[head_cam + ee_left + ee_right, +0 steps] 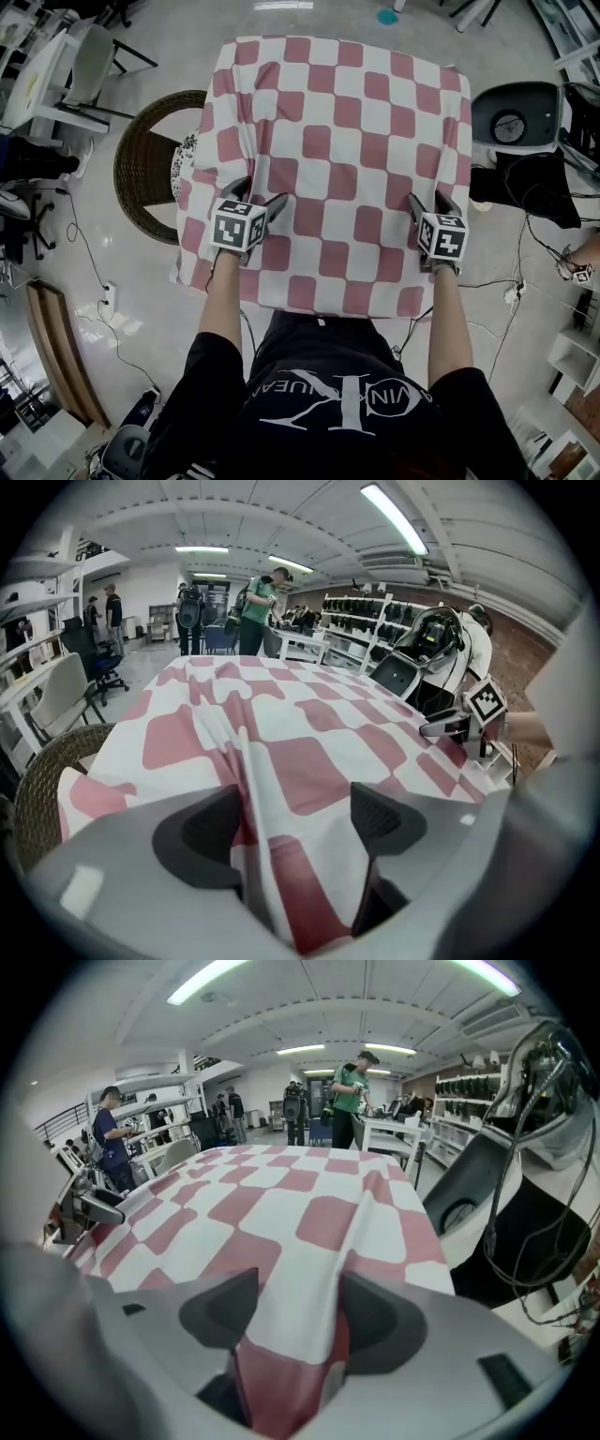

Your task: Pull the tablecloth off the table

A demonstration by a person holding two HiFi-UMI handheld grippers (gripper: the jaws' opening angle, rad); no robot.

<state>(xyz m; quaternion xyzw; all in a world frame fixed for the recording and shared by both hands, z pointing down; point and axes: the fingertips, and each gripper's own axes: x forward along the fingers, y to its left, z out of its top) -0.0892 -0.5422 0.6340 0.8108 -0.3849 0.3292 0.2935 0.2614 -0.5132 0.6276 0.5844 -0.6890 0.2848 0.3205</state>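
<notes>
A red-and-white checked tablecloth (337,141) covers the whole table and hangs over its edges. My left gripper (258,192) rests on the cloth near the front left. In the left gripper view its jaws (291,822) stand wide, with a raised fold of the tablecloth (309,733) running between them, close to the left pad. My right gripper (428,199) rests on the cloth near the front right. Its jaws (291,1312) are also apart, and the tablecloth (272,1204) bunches into the gap between them. Neither pair of pads visibly pinches the fabric.
A round wicker chair (145,169) stands against the table's left side. A grey chair (514,117) and black equipment sit to the right, with cables (506,291) on the floor. A white desk (37,75) is at far left. People stand beyond the table (258,602).
</notes>
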